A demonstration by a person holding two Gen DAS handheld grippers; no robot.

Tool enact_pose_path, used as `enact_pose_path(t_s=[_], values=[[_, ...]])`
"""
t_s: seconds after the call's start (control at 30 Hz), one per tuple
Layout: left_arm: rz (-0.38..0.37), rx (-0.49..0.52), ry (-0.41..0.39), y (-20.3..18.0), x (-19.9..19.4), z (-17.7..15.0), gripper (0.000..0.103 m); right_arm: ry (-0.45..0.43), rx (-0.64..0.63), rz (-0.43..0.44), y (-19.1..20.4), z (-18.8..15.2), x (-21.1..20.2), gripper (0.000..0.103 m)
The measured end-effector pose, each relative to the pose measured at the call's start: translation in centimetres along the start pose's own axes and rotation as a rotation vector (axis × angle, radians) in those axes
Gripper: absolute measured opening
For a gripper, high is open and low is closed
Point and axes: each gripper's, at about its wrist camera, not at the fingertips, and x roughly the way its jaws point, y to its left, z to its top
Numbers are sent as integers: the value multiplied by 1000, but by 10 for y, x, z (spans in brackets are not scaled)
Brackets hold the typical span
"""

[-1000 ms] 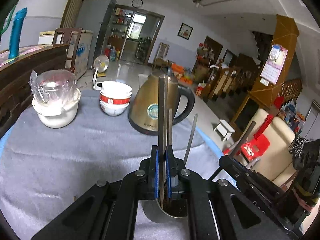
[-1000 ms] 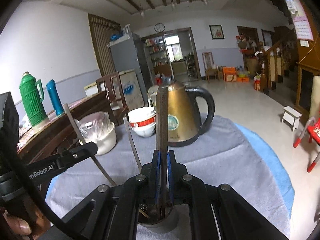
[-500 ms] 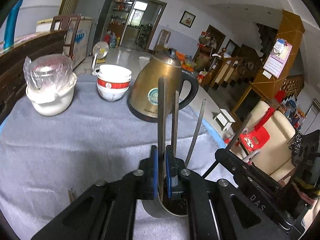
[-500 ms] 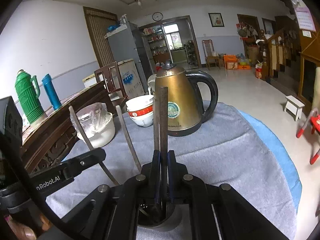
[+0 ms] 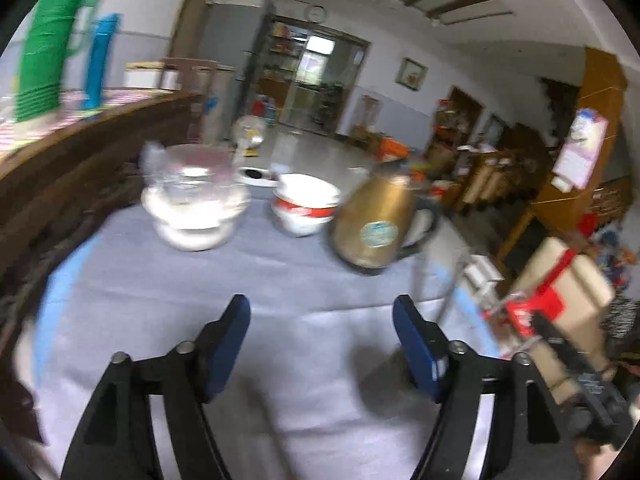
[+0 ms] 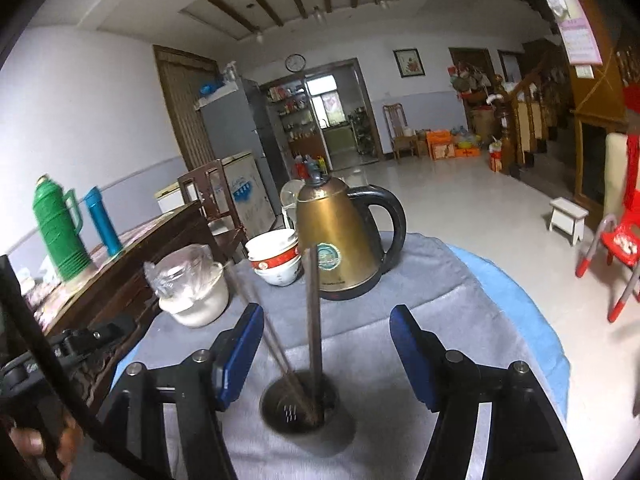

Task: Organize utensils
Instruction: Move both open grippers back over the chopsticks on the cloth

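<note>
Both sets of jaws stand wide and hold nothing. Seen from the right wrist, the right gripper (image 6: 326,334) hangs just above a metal holder (image 6: 306,412) standing on the grey cloth (image 6: 460,312) of the desk, near its front edge. Several chopsticks (image 6: 313,316) already stand in the holder, one nearly upright and others leaning toward the left edge. The left gripper (image 5: 322,322), in its own blurred view, faces bare cloth with nothing between its blue pads; the holder does not show clearly there. Toward the far edge sit a kettle (image 6: 340,240), stacked bowls (image 6: 276,258) and a wrapped pot (image 6: 194,290).

Judging from this, the chopsticks are in place. No loose utensil shows on the cloth in either view, so the sorting looks close to done.
</note>
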Motion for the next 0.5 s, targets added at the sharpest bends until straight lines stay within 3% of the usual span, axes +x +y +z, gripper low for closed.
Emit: enact_pose_path(t_s=[0.13, 0.3, 0.5], values=[[166, -8, 85, 43, 2, -35, 80, 62, -44, 17, 12, -34, -11, 76], [295, -37, 225, 86, 20, -80, 80, 292, -135, -9, 27, -107, 14, 76], [352, -29, 355, 106, 33, -119, 80, 520, -114, -76, 15, -153, 52, 76]])
